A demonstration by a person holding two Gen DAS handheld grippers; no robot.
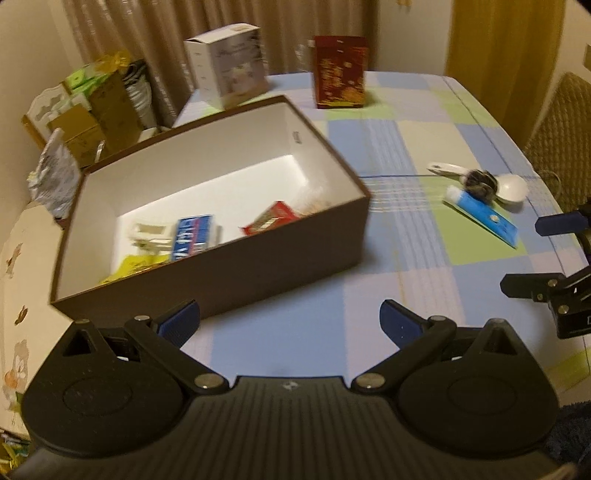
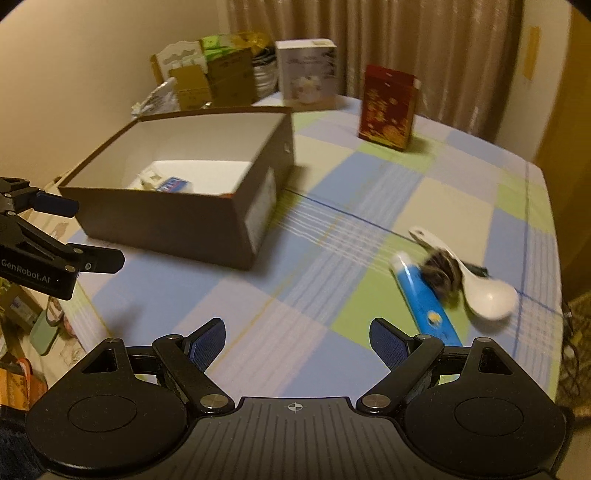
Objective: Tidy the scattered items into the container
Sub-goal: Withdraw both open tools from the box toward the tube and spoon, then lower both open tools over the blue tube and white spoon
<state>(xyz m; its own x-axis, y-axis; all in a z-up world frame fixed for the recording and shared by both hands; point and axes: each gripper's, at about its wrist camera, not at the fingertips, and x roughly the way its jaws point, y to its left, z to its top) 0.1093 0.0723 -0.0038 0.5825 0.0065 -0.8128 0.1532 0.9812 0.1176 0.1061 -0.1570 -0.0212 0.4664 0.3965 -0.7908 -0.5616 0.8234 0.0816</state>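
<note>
Container: brown cardboard box [image 1: 221,258], rectangular, lid off, white smooth inside, sits on left part of the surface [image 1: 406,140]; also seen from right wrist view [image 2: 166,218].
Inside box: blue-white small carton [image 1: 194,236], red packet [image 1: 271,218], pale cream item [image 1: 149,236], yellow wrapper [image 1: 133,266] at near corner; all lie on box floor.
Scattered items: blue tube [image 2: 424,299] with white cap, flat, lying diagonal; white glossy spoon [image 2: 476,280] just beside it; dark fuzzy roundish thing [image 2: 441,273] between them, touching both, blurred, can't tell what it is. Group is well apart from box, on right side of the surface.
Surface: checked cloth, pale blue/green/cream squares, thin stripe lines.
Left gripper [image 1: 290,323]: black plastic, blue ribbed pads, fingers spread wide, nothing in them, hovering near box's near wall.
Right gripper [image 2: 297,341]: same build, fingers wide apart, holding nothing, tube just ahead to the right.
Back: red-gold upright box [image 1: 340,72], white printed carton [image 1: 227,66], beige pleated curtain [image 1: 177,22].
</note>
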